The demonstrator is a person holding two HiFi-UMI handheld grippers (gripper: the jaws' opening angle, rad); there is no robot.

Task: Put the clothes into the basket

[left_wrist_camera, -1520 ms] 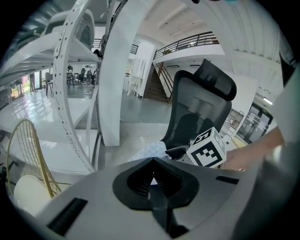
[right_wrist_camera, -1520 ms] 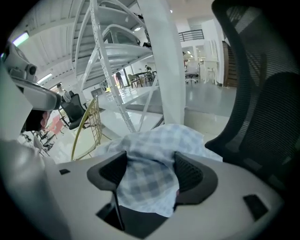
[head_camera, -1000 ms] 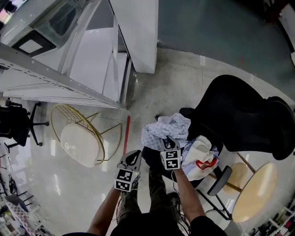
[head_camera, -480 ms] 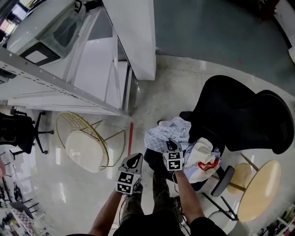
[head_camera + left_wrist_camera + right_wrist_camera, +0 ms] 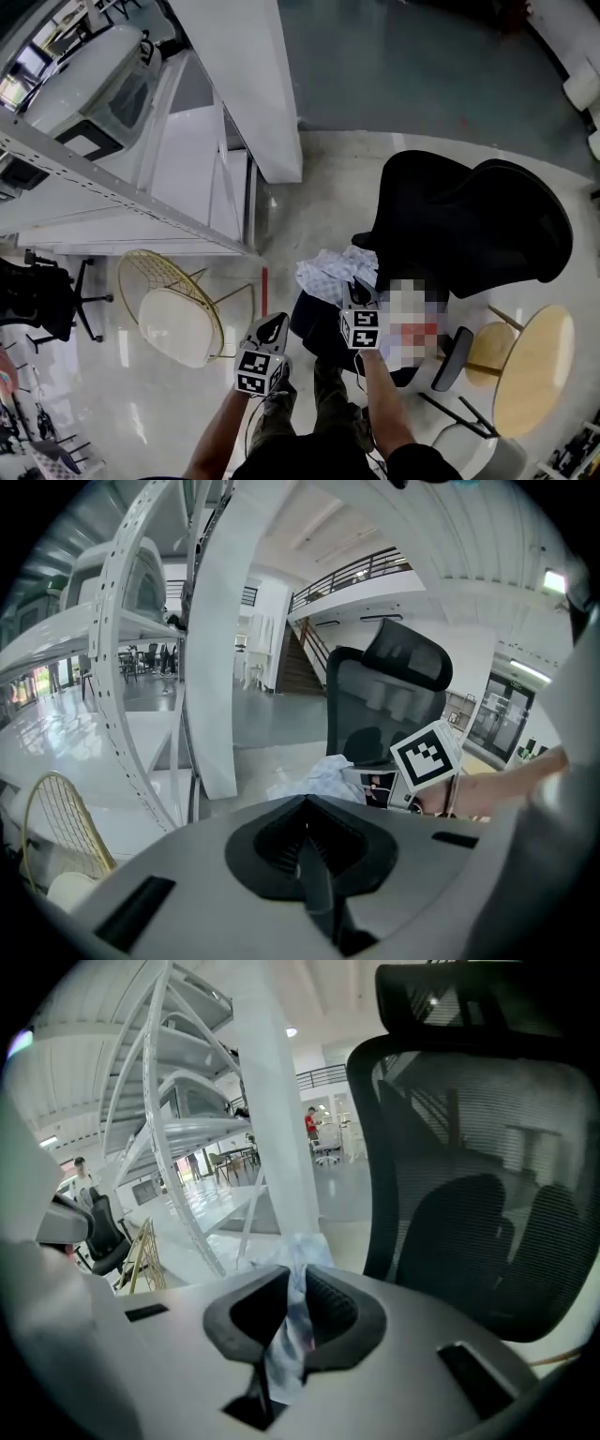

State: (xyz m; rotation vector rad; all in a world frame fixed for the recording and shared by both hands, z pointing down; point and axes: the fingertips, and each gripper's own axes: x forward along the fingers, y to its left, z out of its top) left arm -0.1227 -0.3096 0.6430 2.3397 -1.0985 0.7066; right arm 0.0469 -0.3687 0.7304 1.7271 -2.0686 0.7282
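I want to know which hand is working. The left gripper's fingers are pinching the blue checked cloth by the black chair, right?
No, it is the right gripper whose fingers, which have just been closing, pinch the blue checked cloth by the black chair. The right gripper view shows it; the left gripper is shut on nothing.

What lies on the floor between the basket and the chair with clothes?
In the head view, only a red strip on bare floor separates basket and chair.
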